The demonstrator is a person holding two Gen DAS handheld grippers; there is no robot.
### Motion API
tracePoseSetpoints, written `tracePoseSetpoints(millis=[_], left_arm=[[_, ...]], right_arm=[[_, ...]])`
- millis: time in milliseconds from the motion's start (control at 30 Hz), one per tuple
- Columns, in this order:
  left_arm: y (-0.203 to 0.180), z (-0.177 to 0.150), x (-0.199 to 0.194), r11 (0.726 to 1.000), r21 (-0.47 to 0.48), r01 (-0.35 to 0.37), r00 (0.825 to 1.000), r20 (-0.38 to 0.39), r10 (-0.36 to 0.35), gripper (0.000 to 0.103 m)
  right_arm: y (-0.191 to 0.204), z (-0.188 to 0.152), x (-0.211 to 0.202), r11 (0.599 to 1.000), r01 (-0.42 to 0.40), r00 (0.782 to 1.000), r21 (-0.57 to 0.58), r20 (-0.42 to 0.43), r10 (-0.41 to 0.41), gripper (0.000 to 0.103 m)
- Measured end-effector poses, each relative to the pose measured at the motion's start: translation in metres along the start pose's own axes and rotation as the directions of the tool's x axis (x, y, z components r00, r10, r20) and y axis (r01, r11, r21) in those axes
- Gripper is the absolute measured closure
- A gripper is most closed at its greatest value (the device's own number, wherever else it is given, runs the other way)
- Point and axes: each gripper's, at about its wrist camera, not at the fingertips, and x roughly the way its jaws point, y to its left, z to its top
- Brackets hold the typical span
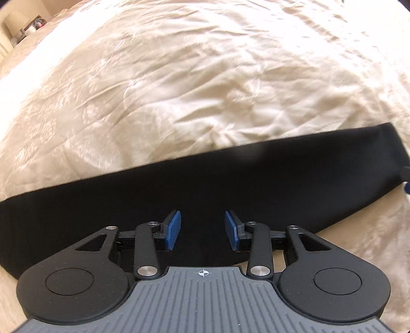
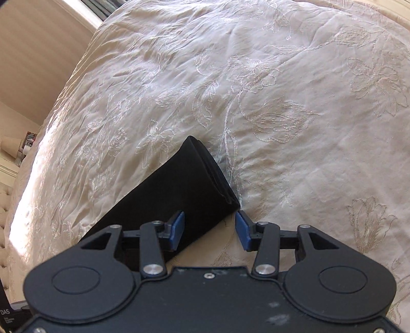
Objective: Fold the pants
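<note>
Black pants (image 1: 205, 179) lie folded into a long flat band across a cream embroidered bedspread (image 1: 205, 76). My left gripper (image 1: 203, 230) hangs over the middle of the band with its blue pads apart and only flat cloth showing below the gap. In the right wrist view one end of the pants (image 2: 184, 184) shows stacked layers at its edge. My right gripper (image 2: 210, 230) stands open at that end. The near corner of the cloth lies between its pads, and neither pad presses on it.
The bedspread (image 2: 282, 102) stretches wide beyond the pants. The bed's edge runs down the left, with a wall behind it. A lamp and small items (image 2: 15, 146) stand on a bedside stand, also seen as a lamp (image 1: 12, 23) at top left.
</note>
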Motion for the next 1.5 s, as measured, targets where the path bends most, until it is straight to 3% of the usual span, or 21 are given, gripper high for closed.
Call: tracePoseSetpoints(millis=[167,400,567,733,867,1033,1367,1400,1500], left_arm=[[-0.051,0.034,0.005,0.993,0.071,0.09,0.996,0.017,-0.091,0.066],[-0.096,0.041,0.047,0.984,0.139,0.112,0.992,-0.067,-0.104,0.066],[-0.104,0.029,0.064,0.971,0.225,0.081,0.995,-0.067,-0.067,0.063],[-0.099,0.029,0.065,0.973,0.21,0.098,0.993,-0.082,-0.082,0.063],[-0.097,0.027,0.066,0.972,0.209,0.103,0.993,-0.082,-0.088,0.063],[-0.097,0.03,0.067,0.972,0.208,0.107,0.992,-0.086,-0.091,0.063],[-0.097,0.031,0.065,0.974,0.202,0.108,0.992,-0.081,-0.093,0.062],[-0.097,0.031,0.066,0.974,0.2,0.108,0.992,-0.081,-0.093,0.062],[-0.094,0.033,0.063,0.974,0.191,0.121,0.991,-0.085,-0.106,0.062]], right_arm=[[-0.001,0.0,-0.006,1.0,-0.008,1.0,-0.01,0.015,0.009,0.055],[0.002,0.01,-0.017,0.993,-0.012,0.997,-0.114,0.068,0.02,0.054],[0.003,0.024,-0.006,0.982,-0.034,0.999,-0.184,0.035,0.041,0.053],[0.004,0.036,0.017,0.966,-0.087,0.996,-0.243,-0.048,0.078,0.053],[0.002,0.044,0.039,0.954,-0.094,0.991,-0.284,-0.12,0.062,0.052],[-0.005,0.05,0.06,0.935,-0.172,0.977,-0.311,-0.176,0.121,0.05],[-0.015,0.06,0.08,0.939,-0.288,0.943,-0.188,-0.226,0.244,0.046],[-0.015,0.06,0.079,0.944,-0.282,0.943,-0.173,-0.231,0.239,0.053],[-0.009,0.058,0.074,0.943,-0.276,0.944,-0.184,-0.235,0.231,0.094]])
